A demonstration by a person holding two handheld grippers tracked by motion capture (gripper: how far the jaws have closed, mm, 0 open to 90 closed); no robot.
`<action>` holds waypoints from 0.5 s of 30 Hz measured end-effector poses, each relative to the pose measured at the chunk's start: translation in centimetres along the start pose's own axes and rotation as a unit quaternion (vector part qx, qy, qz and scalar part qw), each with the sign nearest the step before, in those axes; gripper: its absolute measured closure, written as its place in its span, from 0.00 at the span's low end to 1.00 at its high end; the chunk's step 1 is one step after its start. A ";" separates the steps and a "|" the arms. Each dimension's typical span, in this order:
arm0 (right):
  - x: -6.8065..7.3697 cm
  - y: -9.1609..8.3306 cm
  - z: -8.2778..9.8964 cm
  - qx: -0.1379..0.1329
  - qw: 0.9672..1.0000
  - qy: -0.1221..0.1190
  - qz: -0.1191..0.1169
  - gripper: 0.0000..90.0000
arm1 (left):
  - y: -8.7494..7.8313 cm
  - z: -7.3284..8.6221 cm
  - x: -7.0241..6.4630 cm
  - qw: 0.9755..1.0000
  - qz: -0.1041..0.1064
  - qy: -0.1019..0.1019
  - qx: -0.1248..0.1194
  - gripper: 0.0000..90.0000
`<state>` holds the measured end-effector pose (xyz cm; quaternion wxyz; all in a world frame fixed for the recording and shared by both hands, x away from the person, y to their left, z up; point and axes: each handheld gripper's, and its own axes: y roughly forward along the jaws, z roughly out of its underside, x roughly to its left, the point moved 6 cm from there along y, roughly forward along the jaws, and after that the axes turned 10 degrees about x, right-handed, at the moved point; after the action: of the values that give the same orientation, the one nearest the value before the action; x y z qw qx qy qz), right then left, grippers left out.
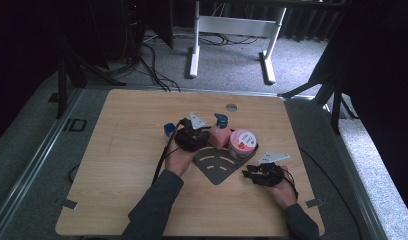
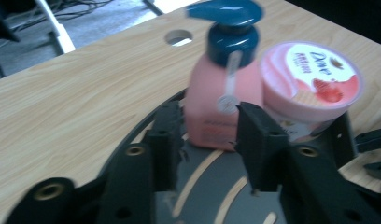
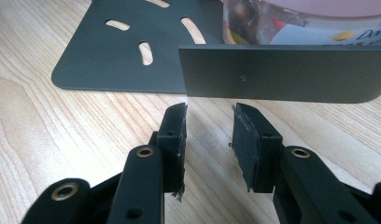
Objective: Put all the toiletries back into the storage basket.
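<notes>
Pink pump bottle (image 2: 221, 100) upright on dark rack (image 1: 217, 167), touching pink jar (image 2: 310, 84). Left gripper (image 2: 205, 140) jaws flank its base, apart; contact unclear, blurred. Right gripper (image 3: 208, 140) apart, empty, near rack's wall.

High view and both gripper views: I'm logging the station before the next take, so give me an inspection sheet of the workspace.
Surface: light wooden table with a round hole at its far edge.
Job's things: pink pump bottle and pink Dove jar upright side by side on a dark slotted corner shelf.
Clutter: small blue-and-white item beside the left hand, too small to identify.
Grippers: left gripper open, jaws just before the bottle; right gripper open, empty, facing the shelf's wall.
Cables: black cable trails from the left gripper.
Surroundings: grey carpet, white desk frame, floor cables.
</notes>
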<state>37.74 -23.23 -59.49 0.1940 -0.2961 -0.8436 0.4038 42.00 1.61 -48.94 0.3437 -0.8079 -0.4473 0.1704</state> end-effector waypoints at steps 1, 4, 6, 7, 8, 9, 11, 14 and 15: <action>0.0 0.0 0.0 0.000 1.000 0.000 0.000 0.72 | 0.0 0.0 0.0 1.000 0.000 0.000 0.000 0.80; 0.0 0.0 0.0 -0.001 1.000 0.001 0.000 0.72 | -0.8 0.8 0.7 1.000 -0.009 -0.010 -0.004 0.89; 0.0 0.0 0.0 -0.001 1.000 0.000 0.000 0.72 | -1.2 1.3 1.2 1.000 -0.012 -0.012 -0.003 0.94; 0.0 0.0 0.0 0.000 1.000 0.000 0.000 0.72 | -1.5 1.5 1.4 1.000 -0.016 -0.012 -0.002 0.96; 0.0 0.0 0.0 0.000 1.000 0.000 0.000 0.72 | -1.8 2.0 1.7 1.000 -0.019 -0.014 0.000 0.97; 0.0 0.0 0.0 0.000 1.000 0.000 0.000 0.72 | -2.0 2.3 1.9 1.000 -0.022 -0.014 0.001 0.98; 0.0 0.0 0.0 0.000 1.000 -0.001 0.000 0.72 | -2.3 2.8 2.2 1.000 -0.026 -0.015 0.006 0.99; 0.0 0.0 0.0 -0.001 1.000 -0.001 0.000 0.72 | -2.7 3.6 2.7 0.999 -0.033 -0.019 0.012 0.99; 0.0 0.0 0.0 -0.001 1.000 -0.001 0.000 0.72 | -2.8 3.9 2.9 0.999 -0.032 -0.023 0.011 1.00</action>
<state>37.75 -23.23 -59.50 0.1931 -0.2961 -0.8439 0.4036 39.62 6.62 -49.64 0.3479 -0.7851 -0.4790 0.1823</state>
